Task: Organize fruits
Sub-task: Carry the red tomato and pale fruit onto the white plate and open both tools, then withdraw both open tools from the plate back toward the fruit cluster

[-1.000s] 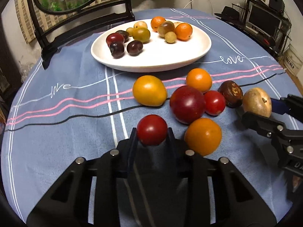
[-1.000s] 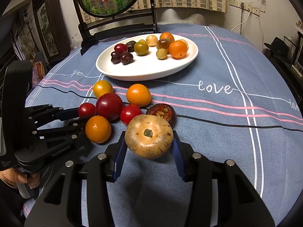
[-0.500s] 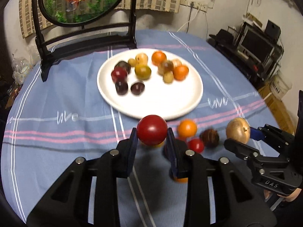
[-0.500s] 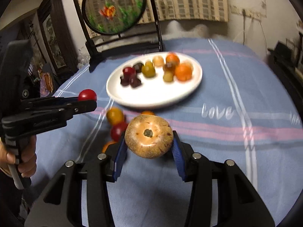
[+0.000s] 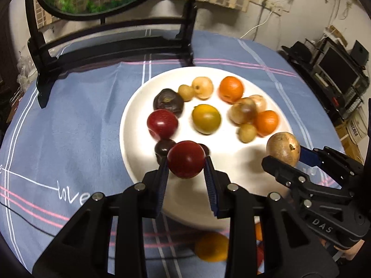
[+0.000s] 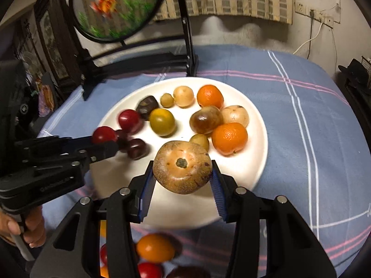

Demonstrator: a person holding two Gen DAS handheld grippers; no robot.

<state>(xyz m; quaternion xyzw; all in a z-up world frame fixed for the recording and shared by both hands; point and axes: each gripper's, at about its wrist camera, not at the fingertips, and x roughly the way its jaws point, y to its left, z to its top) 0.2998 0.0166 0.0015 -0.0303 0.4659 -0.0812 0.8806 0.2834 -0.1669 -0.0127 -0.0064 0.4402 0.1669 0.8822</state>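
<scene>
In the left wrist view, the left gripper (image 5: 186,169) has its fingers clamped narrowly on a small red fruit (image 5: 186,159), smooth, glossy and round, held in the air over the near edge of the white plate (image 5: 231,162). The plate is shallow, glazed and oval, and it sits on a tabletop covered by a soft blue cloth (image 5: 76,127) with pink and white stripes. On the plate lie matte, dimpled oranges, a waxy yellow-green fruit (image 5: 206,118), dark plums and pale tan fruits. A round skin like the red one's could squirt out of the fingers, or, let go from this height, roll into the dark plums just below it and knock them about. To the right, the right gripper carries a tan fruit (image 5: 283,148) above the plate's right side. In the right wrist view, the right gripper (image 6: 182,176) grips that brown, speckled fruit (image 6: 182,166), squat and rough-skinned with a dark stem scar, its fingers moderately apart around it, over the plate's bare front area. The left gripper comes in from the left with its red fruit; the two tools are near, and I judge they could bump if both lower together. More fruits wait on the cloth below, so the task looks unfinished.
</scene>
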